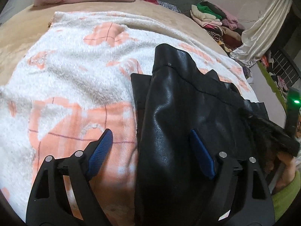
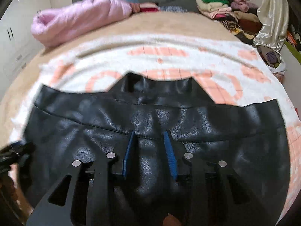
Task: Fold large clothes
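You are holding your left gripper (image 1: 150, 145) wide open astride the glossy black leather garment (image 1: 178, 113), lying on the white-and-peach fleece blanket (image 1: 65, 71); your right gripper (image 2: 149, 137), narrowly parted, is hovering above its seam.

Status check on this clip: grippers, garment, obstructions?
Left gripper open, straddling black leather garment edge. Right gripper part open over a leather ridge, grip unclear. Garment on the fleece blanket. No obstruction seen.

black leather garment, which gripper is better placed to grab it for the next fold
Right, probably. The right gripper sits centred over the black leather garment, fingers straddling a raised ridge. The left gripper is wide open at its edge.
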Tool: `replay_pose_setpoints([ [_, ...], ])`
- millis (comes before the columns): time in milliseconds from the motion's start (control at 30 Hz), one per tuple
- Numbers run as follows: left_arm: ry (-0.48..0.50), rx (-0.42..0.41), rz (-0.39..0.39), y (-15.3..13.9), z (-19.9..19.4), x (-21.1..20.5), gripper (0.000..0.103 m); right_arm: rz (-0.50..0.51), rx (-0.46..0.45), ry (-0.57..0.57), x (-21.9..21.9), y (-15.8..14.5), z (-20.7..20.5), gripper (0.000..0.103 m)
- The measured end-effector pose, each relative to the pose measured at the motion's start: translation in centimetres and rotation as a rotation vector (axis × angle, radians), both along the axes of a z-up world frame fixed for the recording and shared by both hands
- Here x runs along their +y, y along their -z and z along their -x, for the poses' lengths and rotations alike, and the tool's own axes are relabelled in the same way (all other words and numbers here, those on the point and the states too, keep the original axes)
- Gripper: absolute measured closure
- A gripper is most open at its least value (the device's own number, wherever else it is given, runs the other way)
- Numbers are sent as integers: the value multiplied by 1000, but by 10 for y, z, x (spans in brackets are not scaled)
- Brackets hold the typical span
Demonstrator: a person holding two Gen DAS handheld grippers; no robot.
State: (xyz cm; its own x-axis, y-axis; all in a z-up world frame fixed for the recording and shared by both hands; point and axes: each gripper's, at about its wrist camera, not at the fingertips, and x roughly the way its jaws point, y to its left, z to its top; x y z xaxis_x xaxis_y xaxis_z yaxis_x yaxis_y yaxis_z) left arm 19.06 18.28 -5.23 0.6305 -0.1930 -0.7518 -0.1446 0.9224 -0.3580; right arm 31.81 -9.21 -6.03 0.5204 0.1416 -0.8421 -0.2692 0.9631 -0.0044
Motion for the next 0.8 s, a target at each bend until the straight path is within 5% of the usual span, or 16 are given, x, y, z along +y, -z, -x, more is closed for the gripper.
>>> replay_pose_setpoints([
  [133,4,-7,-15,-3,-2,1,27,5,24,13,2,15,-7,72],
  [300,0,-7,-15,-2,-2,2,27,-65,-48,-41,3,-6,17,69],
  [367,1,-9,-17,-3,-1,3,27,-84,-89,-97,11,-18,37,54],
  [667,-19,-28,-22,-11,1,14,27,-62,-189,-353,65,-20,127,18],
  [800,-47,-45,-14,-17,4,26,17,-28,-206,-444,86,-20,150,14],
])
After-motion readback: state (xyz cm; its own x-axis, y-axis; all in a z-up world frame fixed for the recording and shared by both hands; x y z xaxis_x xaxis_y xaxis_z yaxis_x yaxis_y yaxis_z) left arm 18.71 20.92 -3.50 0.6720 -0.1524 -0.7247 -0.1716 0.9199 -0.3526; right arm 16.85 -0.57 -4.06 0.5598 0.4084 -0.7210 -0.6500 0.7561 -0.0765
